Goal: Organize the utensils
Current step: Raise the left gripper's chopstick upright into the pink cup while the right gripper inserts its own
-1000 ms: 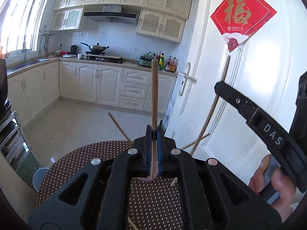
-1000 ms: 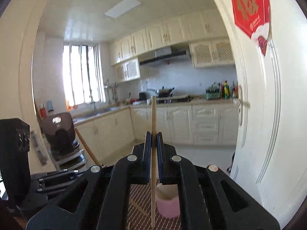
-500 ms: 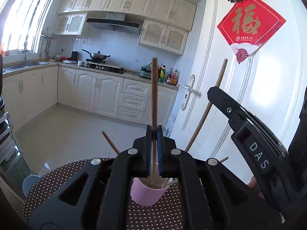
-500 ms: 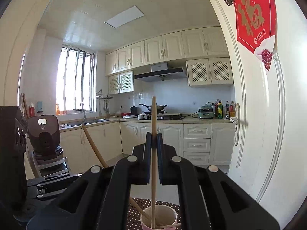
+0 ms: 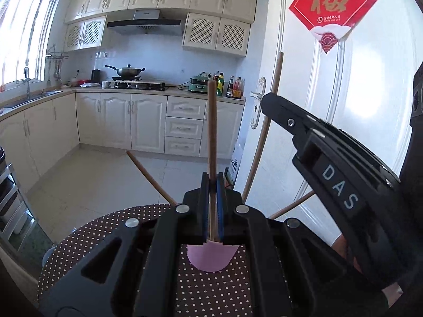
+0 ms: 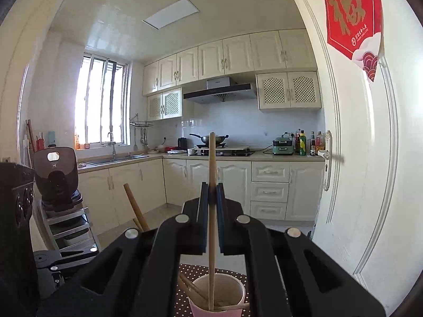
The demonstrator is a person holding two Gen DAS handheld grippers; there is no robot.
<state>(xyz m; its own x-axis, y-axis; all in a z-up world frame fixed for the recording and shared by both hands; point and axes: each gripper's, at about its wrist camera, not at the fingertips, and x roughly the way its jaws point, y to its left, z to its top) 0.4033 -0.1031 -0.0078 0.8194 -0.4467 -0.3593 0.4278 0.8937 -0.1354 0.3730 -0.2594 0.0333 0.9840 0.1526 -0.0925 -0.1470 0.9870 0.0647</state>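
Here, nearest the left wrist camera, the left gripper (image 5: pixel 211 185) has its tongs closed tight on a wooden chopstick (image 5: pixel 211 129), which stands upright between the blue pads and rises well above them. Just below and beyond the pads sits the pink cup (image 5: pixel 210 259) on a round table with a brown polka-dot cloth (image 5: pixel 105 232). More chopsticks lean out of the cup at angles, one slanting left (image 5: pixel 150 175) and a long one (image 5: pixel 264 129) rising to the right. At the right edge of this view the right gripper (image 5: pixel 272 103) reaches in from the side.

In the right wrist view, the right gripper's (image 6: pixel 211 187) tongs are likewise clamped on a second chopstick (image 6: pixel 211 211), held upright; its lower end reaches down inside the open mouth of the pink cup (image 6: pixel 238 288), where other sticks lie against the inner wall. To the left another chopstick (image 6: pixel 136 207) pokes up at a slant, and part of the left gripper's body (image 6: pixel 15 206) fills the edge.

Farther off are a white door (image 5: pixel 357 100) with a red paper decoration (image 5: pixel 334 2), then the tiled floor, cream cabinets (image 5: pixel 148 121) and a stove with a wok (image 5: pixel 128 71).
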